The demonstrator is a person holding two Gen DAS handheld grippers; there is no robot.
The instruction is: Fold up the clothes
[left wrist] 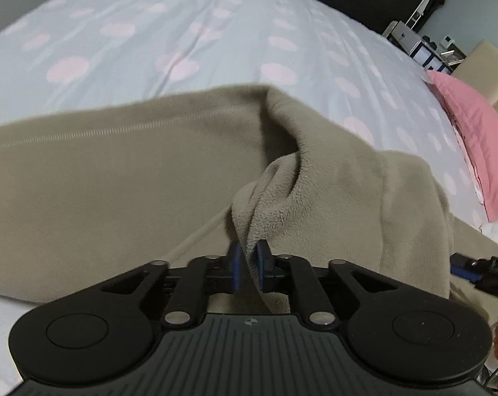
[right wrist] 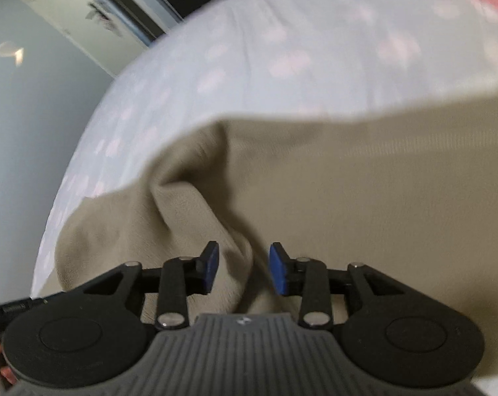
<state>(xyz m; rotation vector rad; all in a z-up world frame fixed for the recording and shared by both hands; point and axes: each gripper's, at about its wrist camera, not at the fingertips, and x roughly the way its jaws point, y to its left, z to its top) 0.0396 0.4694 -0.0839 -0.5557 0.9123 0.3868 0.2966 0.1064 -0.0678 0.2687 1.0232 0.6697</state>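
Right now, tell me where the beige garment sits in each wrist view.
Left wrist view: beige garment fills the middle, a fold pinched in the left gripper.
Right wrist view: it fills centre and right, a ridge between the open right gripper.
Shared landmark: dotted bedsheet.

Support: a bed [left wrist: 183, 43], seen from both wrist views.
Bed cover: a pale blue-grey sheet [left wrist: 133, 10] with soft pink blotches, lightly creased, spread across the whole top.
Lying on it, near side: a beige fleece garment [left wrist: 100, 191], spread wide and flat to the left, bunched into a raised fold near its middle; a stitched seam runs across its flat part.
Same garment, right wrist view: it covers the lower right of the bed, its edge blurred.
Lying on it, right edge: a pink pillow [left wrist: 477, 138], apart from the garment.
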